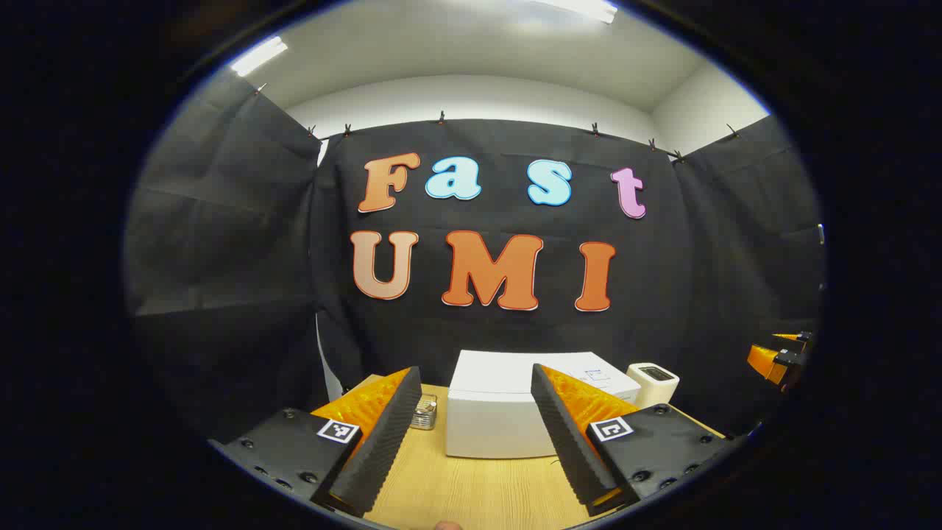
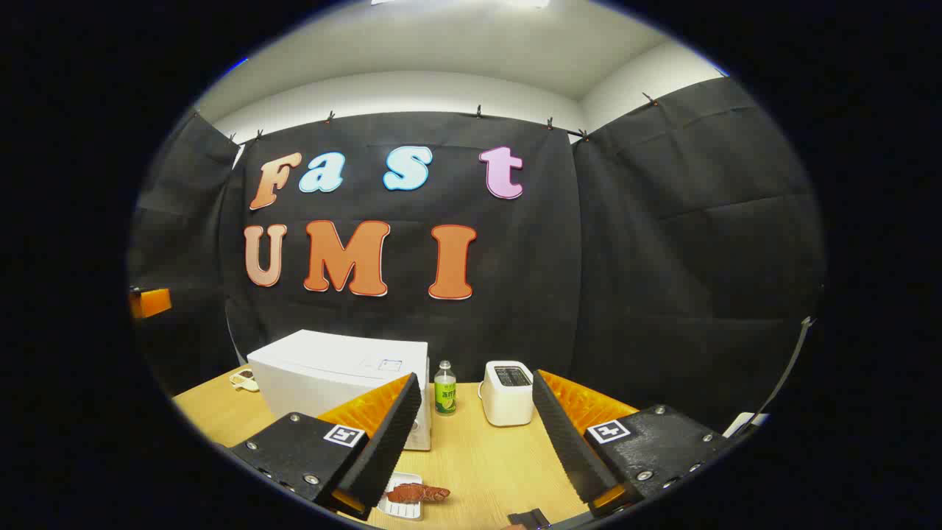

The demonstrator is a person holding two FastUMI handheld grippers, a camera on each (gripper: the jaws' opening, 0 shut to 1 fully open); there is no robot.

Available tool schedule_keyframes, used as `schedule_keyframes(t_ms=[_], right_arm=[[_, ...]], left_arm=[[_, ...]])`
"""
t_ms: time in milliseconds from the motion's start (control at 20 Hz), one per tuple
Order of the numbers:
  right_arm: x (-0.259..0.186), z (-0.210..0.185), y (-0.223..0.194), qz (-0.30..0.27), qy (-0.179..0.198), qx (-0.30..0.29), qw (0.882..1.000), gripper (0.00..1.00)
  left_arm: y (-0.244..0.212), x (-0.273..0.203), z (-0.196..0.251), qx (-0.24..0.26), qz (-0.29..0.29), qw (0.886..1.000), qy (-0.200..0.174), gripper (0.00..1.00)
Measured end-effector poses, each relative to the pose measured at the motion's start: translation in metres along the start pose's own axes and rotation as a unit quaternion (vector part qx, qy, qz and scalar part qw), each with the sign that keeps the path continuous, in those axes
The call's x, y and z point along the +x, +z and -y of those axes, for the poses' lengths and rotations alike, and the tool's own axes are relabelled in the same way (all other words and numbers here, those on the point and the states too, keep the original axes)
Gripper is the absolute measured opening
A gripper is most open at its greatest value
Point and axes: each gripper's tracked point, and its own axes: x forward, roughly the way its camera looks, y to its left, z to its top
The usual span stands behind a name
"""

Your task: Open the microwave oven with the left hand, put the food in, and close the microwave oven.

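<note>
Microwave (image 1: 508, 412): white box sitting lower centre of the left gripper view, on the wooden table (image 1: 471, 493); rigid, heavy, door edge likely the place to pull.

Food (image 2: 418, 493): reddish piece lying on a small white tray (image 2: 401, 506), bottom centre of the right gripper view; probably light, soft.

Left gripper (image 1: 471, 456), right gripper (image 2: 471, 456): both gaping, holding nothing.

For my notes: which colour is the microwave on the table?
White. The microwave shows best in the right gripper view.

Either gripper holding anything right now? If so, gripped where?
Nothing held. Left gripper and right gripper both have jaws spread, with nothing between them.
</note>
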Motion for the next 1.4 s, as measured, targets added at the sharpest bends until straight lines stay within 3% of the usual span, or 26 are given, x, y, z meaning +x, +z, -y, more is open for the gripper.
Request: schedule_keyframes(t_ms=[50, 100, 200, 250, 300, 600, 1000, 1250, 1400], right_arm=[[-0.001, -0.002, 0.001, 0.0, 0.002, 0.002, 1.0, 0.99], [-0.001, -0.003, 0.002, 0.0, 0.004, 0.004, 1.0, 0.94], [-0.001, -0.002, 0.002, 0.0, 0.002, 0.002, 1.0, 0.94], [-0.001, -0.002, 0.001, -0.001, 0.001, 0.001, 1.0, 0.99], [-0.001, -0.004, 0.0, -0.002, 0.002, 0.001, 1.0, 0.94], [-0.002, 0.001, 0.0, 0.006, 0.002, 0.0, 1.0, 0.94], [0.013, -0.002, -0.012, -0.003, 0.023, 0.021, 1.0, 0.94], [0.013, -0.009, -0.014, -0.003, 0.031, 0.029, 0.999, 0.94], [0.009, -0.006, -0.015, -0.009, 0.028, 0.023, 0.999, 0.99]], left_arm=[[0.002, -0.001, -0.001, 0.002, 0.0, 1.0, -0.001, 0.95], [0.004, -0.001, -0.003, 0.005, 0.003, 1.0, 0.0, 0.94], [0.008, -0.002, -0.006, 0.009, 0.007, 1.0, 0.0, 0.94], [0.009, -0.003, -0.007, 0.009, 0.007, 1.0, -0.001, 0.94], [0.01, -0.002, -0.007, 0.009, 0.008, 1.0, -0.001, 0.94], [0.012, -0.006, -0.01, 0.006, 0.017, 1.0, 0.0, 0.98], [0.01, -0.012, -0.005, 0.01, 0.026, 1.0, 0.013, 0.94], [0.001, -0.008, 0.021, 0.008, 0.037, 0.999, 0.005, 0.94], [-0.028, 0.008, 0.068, 0.0, 0.03, 0.999, -0.031, 0.98]])
